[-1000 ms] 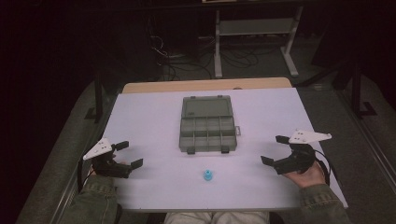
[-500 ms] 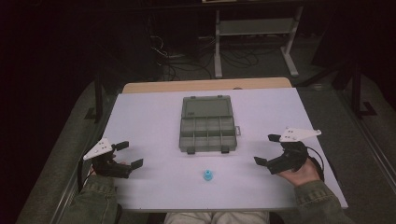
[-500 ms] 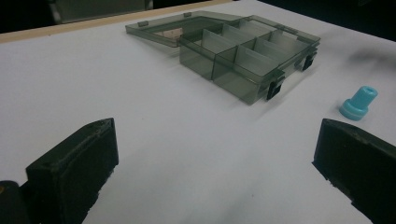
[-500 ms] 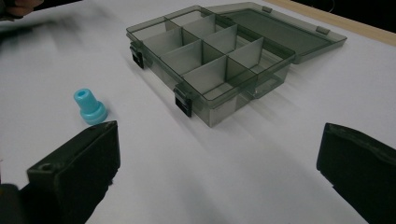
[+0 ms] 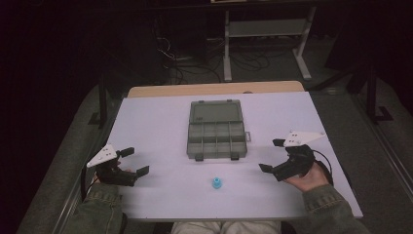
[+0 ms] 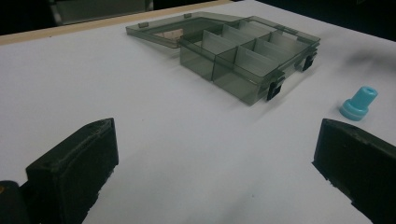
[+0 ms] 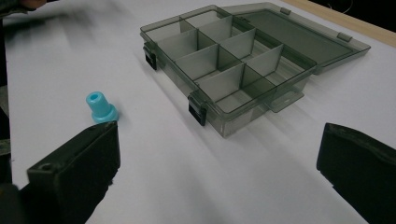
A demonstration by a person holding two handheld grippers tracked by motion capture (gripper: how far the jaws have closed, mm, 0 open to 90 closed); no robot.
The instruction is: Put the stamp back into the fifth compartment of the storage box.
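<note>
A small light-blue plastic part [image 5: 216, 183] stands upright on the white table [image 5: 160, 122], near its front edge. Behind it lies a smoky clear compartment box [image 5: 216, 129] with its lid folded flat to the far side; the compartments look empty. My left gripper [image 5: 135, 161] is open at the table's front left, low over the surface. My right gripper [image 5: 272, 155] is open at the front right, to the right of the blue part. The blue part [image 6: 358, 103] and the box [image 6: 247, 56] show beyond my left jaws. In the right gripper view the blue part [image 7: 100, 107] sits by the left jaw, the box [image 7: 233, 60] beyond.
Beyond the table's wooden far edge [image 5: 214, 89] the room is dark, with a white metal rack [image 5: 265, 29] and cables on the floor [image 5: 175, 63]. A dark post [image 5: 102, 92] stands left of the table. Olive sleeves [image 5: 331, 209] enter from the bottom.
My right gripper has moved left and slightly forward, toward the blue part. The left gripper, box and blue part have stayed put.
</note>
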